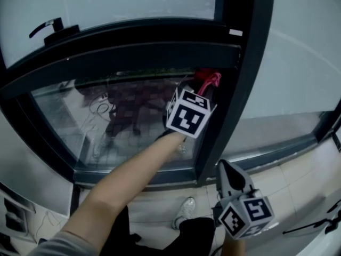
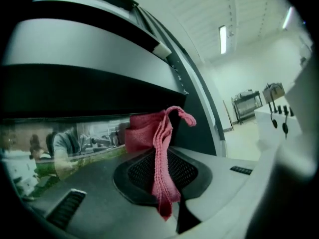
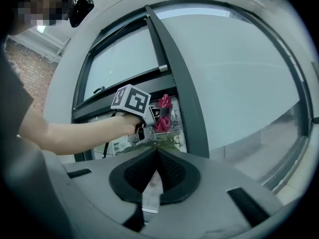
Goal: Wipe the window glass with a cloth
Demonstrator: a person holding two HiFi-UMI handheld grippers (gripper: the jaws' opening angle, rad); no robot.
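While left claw [image 2: 162, 156] clamps cloth [image 2: 143, 133], cloth seemingly touches glass [image 1: 122, 116].

dim daylight | glass reflections | fisheye edges, dark vignette

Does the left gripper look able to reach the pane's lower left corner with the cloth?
Probably yes: the left gripper holds the cloth at that pane, and nothing stands before the glass.

Head cam looks steeply down at the window [image 1: 133, 121], pretty close. Left gripper cam sits right up against it; right gripper cam hangs back, catching the left gripper [image 3: 160, 114] and that same window.
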